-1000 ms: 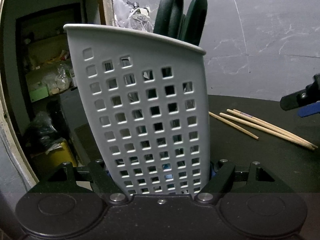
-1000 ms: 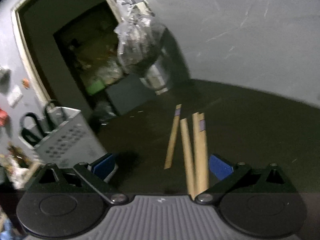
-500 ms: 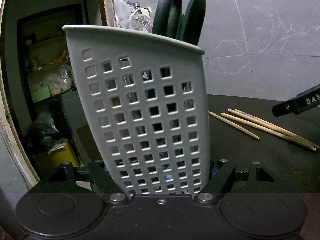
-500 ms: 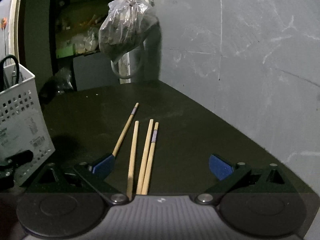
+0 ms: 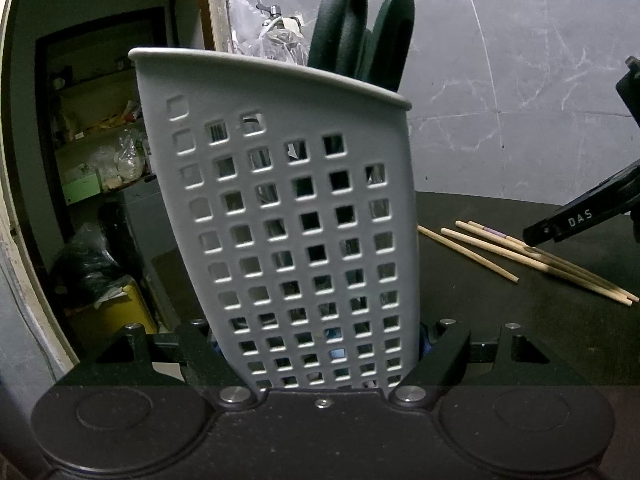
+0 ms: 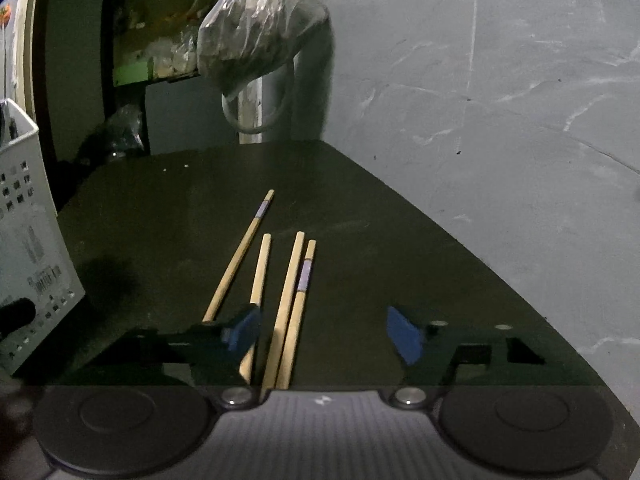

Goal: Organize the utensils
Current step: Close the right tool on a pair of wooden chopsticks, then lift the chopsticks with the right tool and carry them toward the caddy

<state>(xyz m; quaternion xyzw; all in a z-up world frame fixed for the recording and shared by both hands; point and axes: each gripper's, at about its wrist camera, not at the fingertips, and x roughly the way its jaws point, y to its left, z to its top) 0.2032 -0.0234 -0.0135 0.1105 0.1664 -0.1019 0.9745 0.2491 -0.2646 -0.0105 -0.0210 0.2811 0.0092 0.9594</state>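
My left gripper (image 5: 320, 344) is shut on a white perforated utensil holder (image 5: 288, 200), which stands upright and fills the left wrist view. Dark green scissor handles (image 5: 352, 20) stick out of its top. Several wooden chopsticks (image 6: 296, 280) lie side by side on the black table (image 6: 400, 240). My right gripper (image 6: 323, 332) hangs low over their near ends with its jaws closing. Two chopsticks lie between the blue pads (image 6: 244, 328), which do not press on them, and a third passes under the left pad. One finger (image 5: 576, 220) of the right gripper shows above the chopsticks (image 5: 500, 248).
A grey marbled wall (image 6: 520, 120) borders the table on the right and behind. A plastic bag (image 6: 256, 28) hangs from a tap at the far corner. The holder (image 6: 28, 240) stands at the table's left, beside a doorway with cluttered shelves (image 5: 100, 152).
The right gripper rolled level, moved in over the chopsticks' near ends, and its jaws narrowed around two of them. The left gripper and the holder stayed still.
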